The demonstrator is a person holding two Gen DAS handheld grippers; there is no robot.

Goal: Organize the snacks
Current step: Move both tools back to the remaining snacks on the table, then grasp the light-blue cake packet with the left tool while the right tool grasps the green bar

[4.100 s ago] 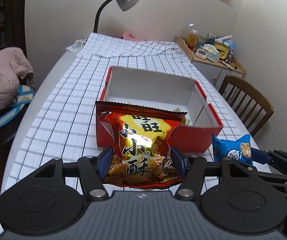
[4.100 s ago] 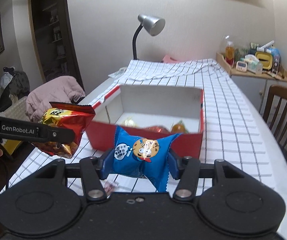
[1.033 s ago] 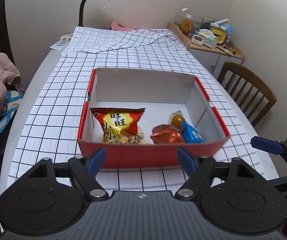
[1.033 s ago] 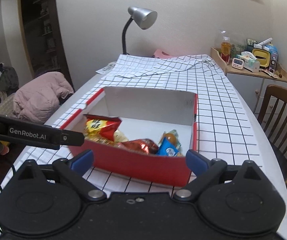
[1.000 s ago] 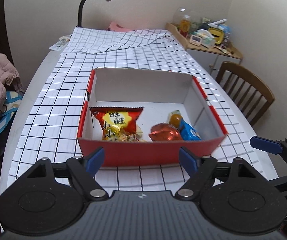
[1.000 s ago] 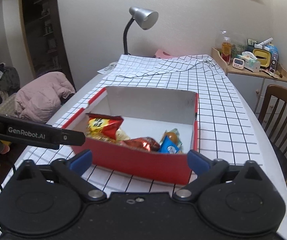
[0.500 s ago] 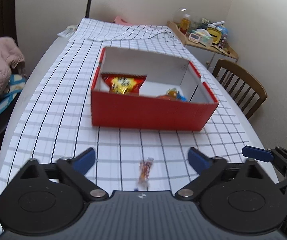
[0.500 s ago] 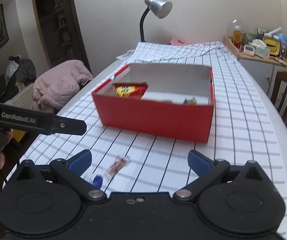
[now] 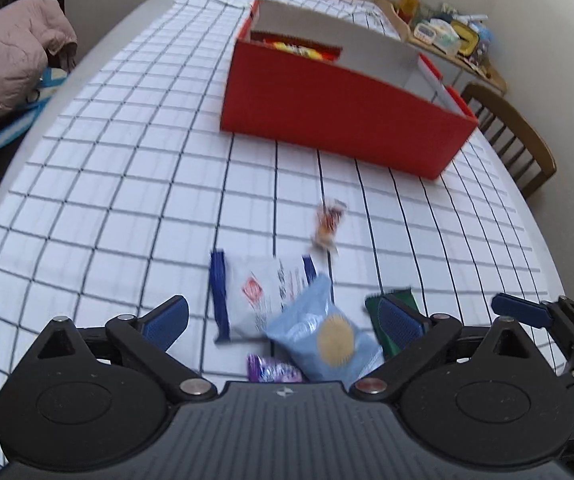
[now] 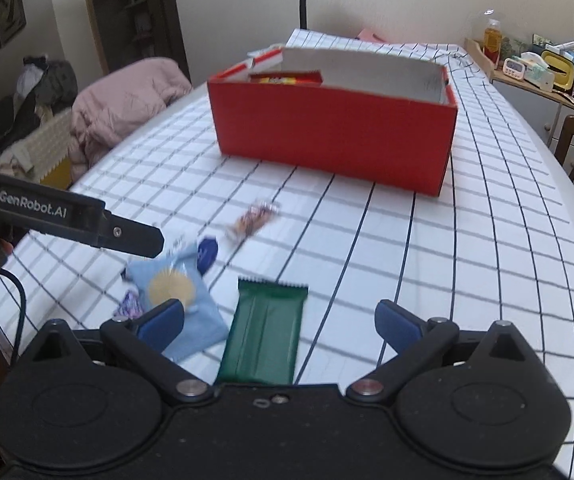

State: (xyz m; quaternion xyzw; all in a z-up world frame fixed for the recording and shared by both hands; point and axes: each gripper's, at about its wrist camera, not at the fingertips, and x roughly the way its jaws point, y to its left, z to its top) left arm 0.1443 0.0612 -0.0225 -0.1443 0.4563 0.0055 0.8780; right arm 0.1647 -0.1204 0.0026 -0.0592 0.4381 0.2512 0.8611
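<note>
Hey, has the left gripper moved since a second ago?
Yes. The left gripper has pulled back from the red box, which now sits farther up the view, and it hangs open over loose snacks on the checked tablecloth.

Red box (image 10: 333,144), green bar (image 10: 265,340), black-gridded white tablecloth (image 10: 467,240).

table (image 10: 487,240): checked cloth | red box (image 10: 335,136) | green bar (image 10: 263,336) | candy (image 10: 253,220) | blue packets (image 9: 323,336)
</note>
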